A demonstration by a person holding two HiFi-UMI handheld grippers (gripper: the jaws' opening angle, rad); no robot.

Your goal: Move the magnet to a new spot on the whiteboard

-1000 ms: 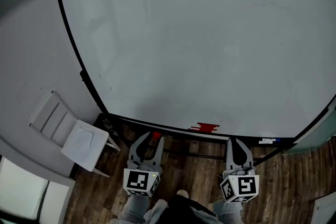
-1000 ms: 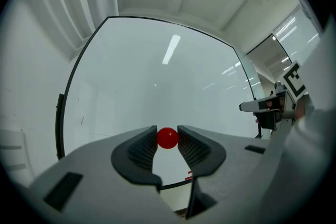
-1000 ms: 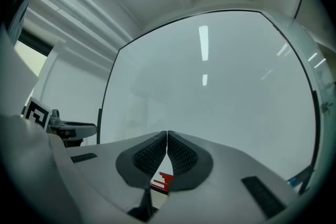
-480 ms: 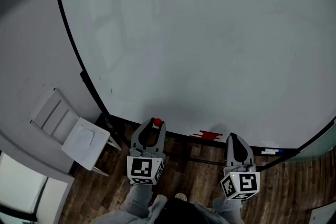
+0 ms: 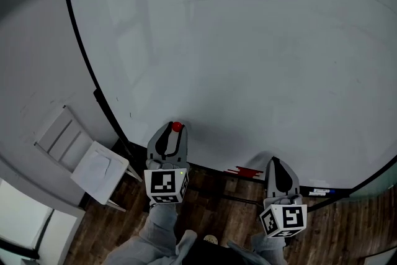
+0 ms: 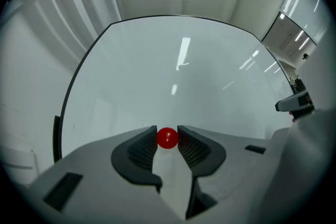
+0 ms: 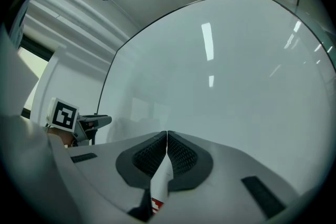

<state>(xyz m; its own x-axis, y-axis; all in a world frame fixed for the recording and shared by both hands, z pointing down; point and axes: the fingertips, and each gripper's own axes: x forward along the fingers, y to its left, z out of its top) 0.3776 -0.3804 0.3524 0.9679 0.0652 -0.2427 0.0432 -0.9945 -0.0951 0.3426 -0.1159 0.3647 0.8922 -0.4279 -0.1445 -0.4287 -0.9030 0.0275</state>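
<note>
A small round red magnet (image 5: 177, 127) sits pinched between the tips of my left gripper (image 5: 174, 128), which is shut on it and held up against the lower left of the large whiteboard (image 5: 248, 40). The left gripper view shows the red magnet (image 6: 167, 138) squeezed between both dark pads (image 6: 143, 147), with the whiteboard (image 6: 178, 76) straight ahead. My right gripper (image 5: 275, 162) hangs lower, near the board's bottom edge, its jaws closed together with nothing in them; in its own view the right gripper (image 7: 166, 136) faces the whiteboard (image 7: 236, 76).
A red eraser (image 5: 243, 171) and a marker (image 5: 317, 192) lie on the tray along the board's bottom edge. A white chair (image 5: 84, 161) stands at the lower left against the wall. Dark wooden floor (image 5: 223, 220) is underfoot.
My left gripper has risen from below the board's bottom edge onto the board's face, carrying the red magnet. The right gripper has moved up slightly towards the tray.
</note>
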